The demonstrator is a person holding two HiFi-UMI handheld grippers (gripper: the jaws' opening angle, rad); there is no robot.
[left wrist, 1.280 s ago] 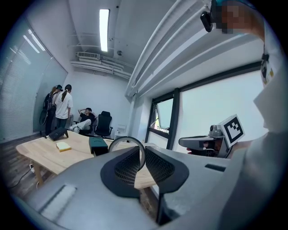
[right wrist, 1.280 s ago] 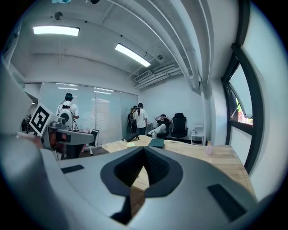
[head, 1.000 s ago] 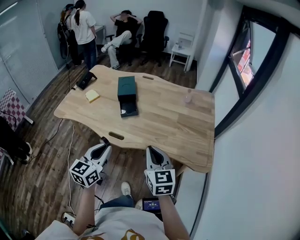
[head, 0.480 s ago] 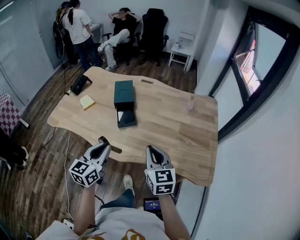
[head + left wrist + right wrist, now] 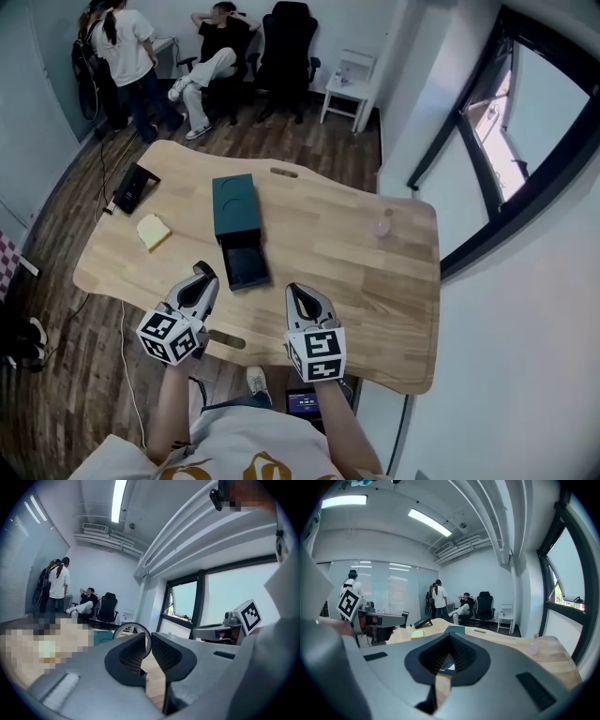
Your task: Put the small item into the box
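Note:
A dark green box (image 5: 234,204) lies mid-table, with its black inner tray (image 5: 246,262) slid out toward me; the right gripper view shows the box (image 5: 453,630) just beyond the jaws. A small pale pink item (image 5: 381,226) stands alone at the table's far right, also in the right gripper view (image 5: 533,647). My left gripper (image 5: 204,278) is shut and empty above the near table edge, just left of the tray. My right gripper (image 5: 296,295) is shut and empty, level with it, to the tray's right. Neither touches anything.
A yellow pad (image 5: 152,231) and a black device (image 5: 134,187) lie at the table's (image 5: 356,281) left end. Behind the table are people (image 5: 122,47), office chairs (image 5: 281,37) and a white side table (image 5: 349,80). A window wall (image 5: 506,141) runs along the right.
I have come closer to the table. Both grippers, formerly short of the near edge, now hang over it beside the box's tray. Their jaws stayed shut.

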